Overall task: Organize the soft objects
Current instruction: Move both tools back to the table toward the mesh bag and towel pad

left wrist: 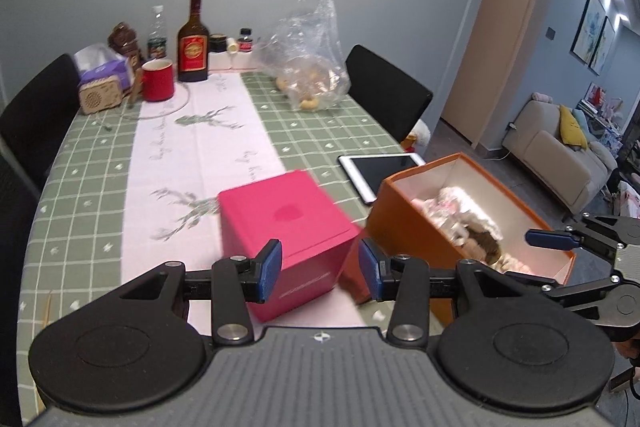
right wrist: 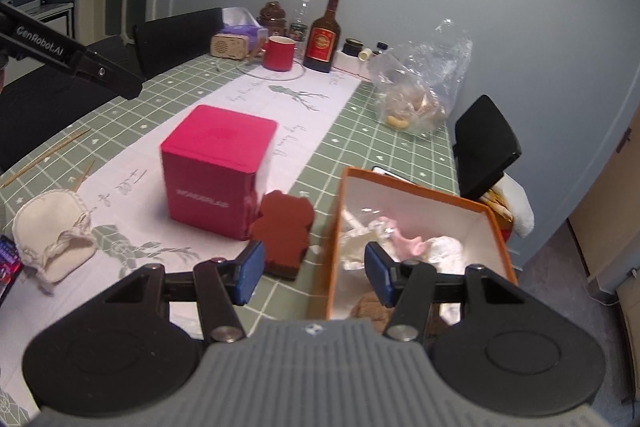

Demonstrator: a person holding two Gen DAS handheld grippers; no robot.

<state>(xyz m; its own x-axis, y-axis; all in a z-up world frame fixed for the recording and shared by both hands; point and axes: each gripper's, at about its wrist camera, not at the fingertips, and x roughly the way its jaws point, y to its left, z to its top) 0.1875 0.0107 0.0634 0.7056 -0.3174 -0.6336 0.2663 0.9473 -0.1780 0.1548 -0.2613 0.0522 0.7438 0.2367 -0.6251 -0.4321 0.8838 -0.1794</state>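
An orange box [left wrist: 408, 215] [right wrist: 496, 223] stands at the table's right edge and holds several soft toys [left wrist: 464, 215] [right wrist: 408, 247]. A brown bear-shaped soft object [right wrist: 284, 227] lies on the table between the orange box and a pink cube box [left wrist: 280, 223] [right wrist: 216, 171]. A cream drawstring pouch [right wrist: 52, 231] lies at the near left. My left gripper [left wrist: 320, 269] is open and empty, hovering just before the pink box. My right gripper [right wrist: 314, 273] is open and empty, over the near left wall of the orange box, close to the brown object.
A tablet [left wrist: 380, 169] lies behind the orange box. At the far end stand a red mug [left wrist: 158, 81], a bottle [left wrist: 193, 43], a tissue pack [left wrist: 102, 65], a small speaker [left wrist: 100, 97] and a plastic bag of bread [left wrist: 308, 67]. Black chairs [left wrist: 384, 95] flank the table. Wooden sticks [right wrist: 48, 155] lie near left.
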